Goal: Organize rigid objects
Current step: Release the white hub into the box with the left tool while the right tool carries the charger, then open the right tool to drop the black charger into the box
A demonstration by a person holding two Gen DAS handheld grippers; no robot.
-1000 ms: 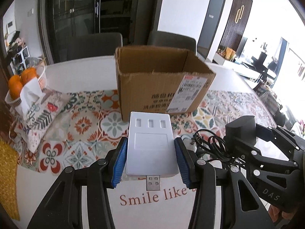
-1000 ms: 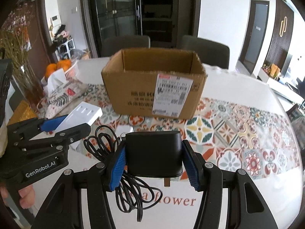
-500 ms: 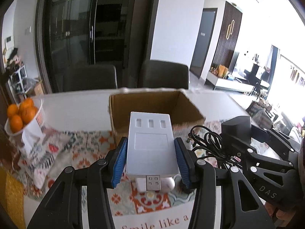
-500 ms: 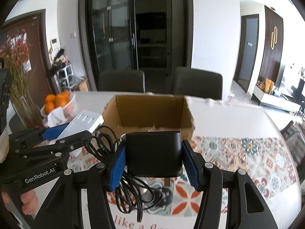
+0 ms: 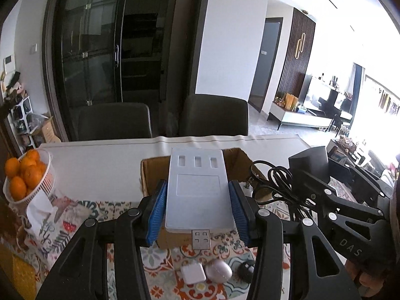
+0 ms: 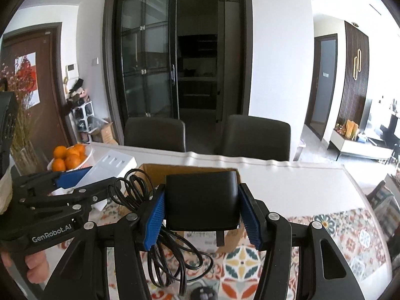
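My left gripper (image 5: 197, 210) is shut on a flat white USB hub (image 5: 197, 190) and holds it raised in front of the open cardboard box (image 5: 150, 175). My right gripper (image 6: 202, 210) is shut on a black power adapter (image 6: 202, 200) whose coiled black cable (image 6: 172, 257) hangs down on its left. It is held above the box (image 6: 150, 168), beside the left gripper (image 6: 72, 177) and its white hub (image 6: 112, 167). The right gripper with the adapter (image 5: 308, 161) also shows at the right of the left wrist view.
On the patterned runner (image 5: 175, 280) below lie a small white charger (image 5: 193, 272), a pale round object (image 5: 218, 271) and a small black item (image 5: 246, 271). A basket of oranges (image 5: 27, 177) stands at left. Two dark chairs (image 6: 257, 137) stand behind the table.
Both grippers have risen with their loads and now sit higher, over the near edge of the box. The box has dropped lower in both views.
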